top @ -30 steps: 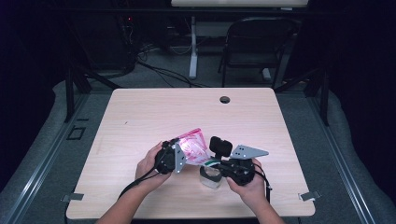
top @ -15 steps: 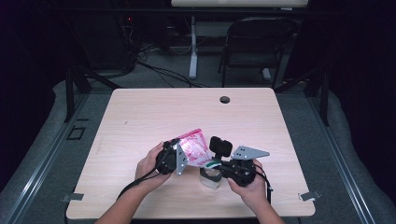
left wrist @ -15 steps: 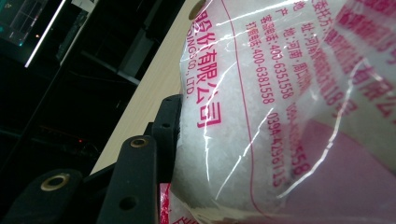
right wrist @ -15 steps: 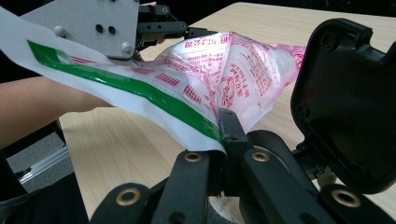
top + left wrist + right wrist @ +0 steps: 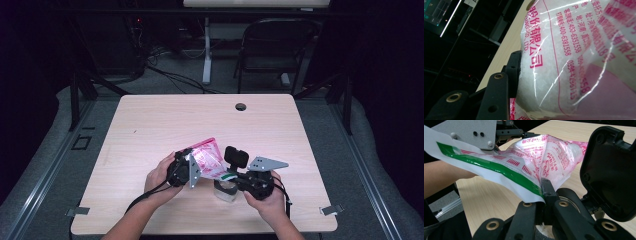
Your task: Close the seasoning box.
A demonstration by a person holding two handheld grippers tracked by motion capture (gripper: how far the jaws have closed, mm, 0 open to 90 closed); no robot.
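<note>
Near the tabletop's front edge, right of its middle, a clear pouch [image 5: 209, 159] with pink print and white granules is held up between the two grippers, tilted above a small round container [image 5: 226, 190] that stands on the tabletop. The tilt looks meant for pouring the granules into that container.

The left gripper [image 5: 184, 169] carries the pouch's filled body; in the left gripper view its jaws stand part-open with the plastic bulging between them, pressed against one black finger [image 5: 512, 72], so it has hold of the pouch. The right gripper [image 5: 545, 186] is clamped fully closed on the green-striped top edge, probably to steer the mouth downward. Whether the seal is already open I cannot tell, since the folded plastic hides it.
</note>
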